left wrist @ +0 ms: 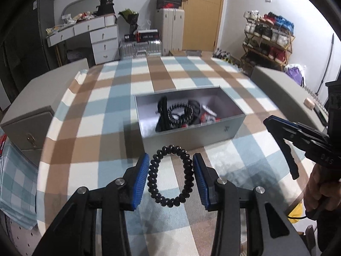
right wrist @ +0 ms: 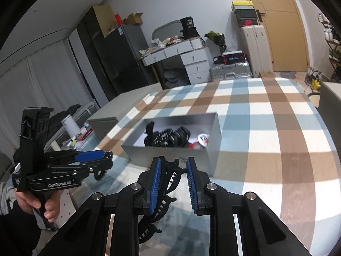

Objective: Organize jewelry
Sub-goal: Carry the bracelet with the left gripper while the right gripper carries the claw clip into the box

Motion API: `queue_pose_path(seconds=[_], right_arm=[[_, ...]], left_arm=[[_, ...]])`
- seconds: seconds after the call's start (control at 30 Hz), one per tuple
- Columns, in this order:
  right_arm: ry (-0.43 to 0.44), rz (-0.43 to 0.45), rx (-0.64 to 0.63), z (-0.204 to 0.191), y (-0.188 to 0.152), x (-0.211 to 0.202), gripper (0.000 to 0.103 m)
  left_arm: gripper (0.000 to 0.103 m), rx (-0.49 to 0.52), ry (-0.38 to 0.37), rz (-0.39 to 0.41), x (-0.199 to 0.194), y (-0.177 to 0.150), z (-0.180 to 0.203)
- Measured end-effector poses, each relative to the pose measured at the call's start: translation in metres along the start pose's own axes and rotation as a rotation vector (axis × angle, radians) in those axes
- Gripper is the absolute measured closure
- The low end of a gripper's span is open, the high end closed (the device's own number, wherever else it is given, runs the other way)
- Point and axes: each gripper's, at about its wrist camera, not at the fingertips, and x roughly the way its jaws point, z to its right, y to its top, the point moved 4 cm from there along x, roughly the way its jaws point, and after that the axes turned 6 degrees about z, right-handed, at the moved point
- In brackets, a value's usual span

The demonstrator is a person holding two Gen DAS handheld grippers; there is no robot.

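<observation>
Black coiled hair tie, springy and light, sat between the open left claw; the right claw stood open around a stiff hair clip.

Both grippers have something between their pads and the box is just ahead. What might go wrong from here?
1. The black coil bracelet sits between the left gripper's pads with gaps showing; it may be unheld and slip out.
2. The black hair claw in the right gripper touches only one pad, so it may twist.
3. The grey box already holds tangled items; drops may snag.
</observation>
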Motion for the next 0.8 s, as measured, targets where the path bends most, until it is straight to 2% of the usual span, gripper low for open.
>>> queue_pose_path(seconds=[0.13, 0.37, 0.8], right_arm=[[0.008, 0.013, -0.009, -0.005, 0.015, 0.002, 0.080], [0.022, 0.026, -0.027, -0.012, 0.038, 0.019, 0.080], [0.041, 0.040, -0.023, 0.001, 0.080, 0.071, 0.080]], left_arm=[[0.067, -0.008, -0.001, 0.041, -0.005, 0.015, -0.005], [0.067, -0.023, -0.051, 0.108, 0.007, 0.046, -0.008], [0.067, -0.025, -0.155, 0.087, 0.047, 0.065, -0.001]])
